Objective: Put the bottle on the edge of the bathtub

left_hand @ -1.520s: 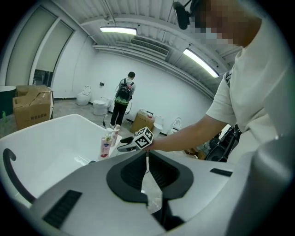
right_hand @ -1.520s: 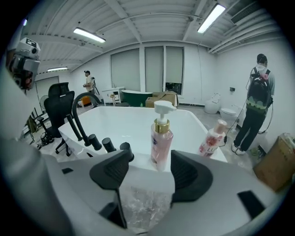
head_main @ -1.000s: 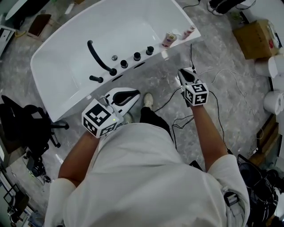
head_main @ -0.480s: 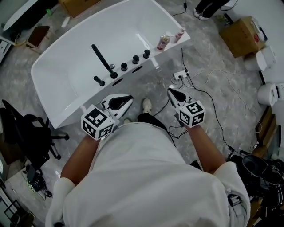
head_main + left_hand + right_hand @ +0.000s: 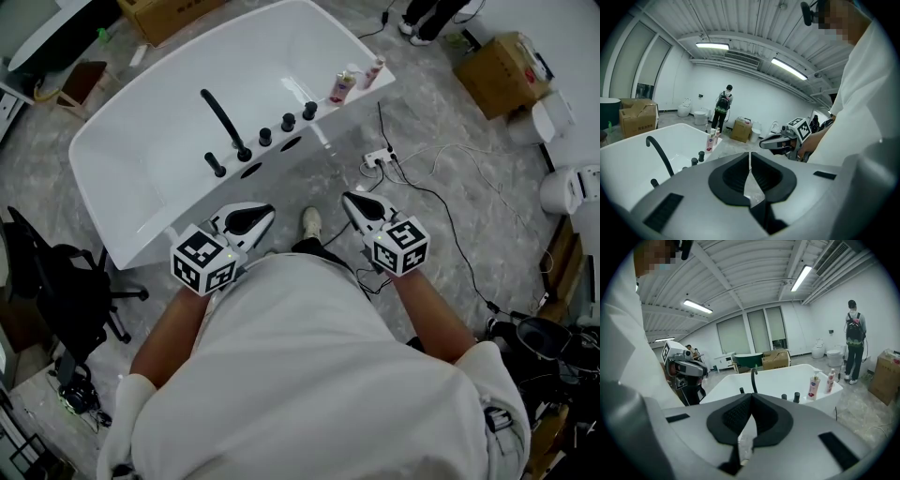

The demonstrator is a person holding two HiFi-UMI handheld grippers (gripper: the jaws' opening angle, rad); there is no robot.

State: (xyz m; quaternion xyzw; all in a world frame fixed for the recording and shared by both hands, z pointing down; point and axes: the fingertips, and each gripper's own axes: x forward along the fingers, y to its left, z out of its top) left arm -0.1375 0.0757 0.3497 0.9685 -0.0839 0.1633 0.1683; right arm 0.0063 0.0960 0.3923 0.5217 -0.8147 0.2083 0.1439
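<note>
left gripper (image 5: 255,216) and right gripper (image 5: 354,204) were clenched, empty
bottles (image 5: 341,87) stood at the tub (image 5: 323,120) corner; a knock might have toppled one.

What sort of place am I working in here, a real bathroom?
Probably a test hall or showroom, not a home bathroom: the bathtub stands free on a bare floor, with a cardboard box and a power strip lying nearby, and a toilet by the far wall.
</note>
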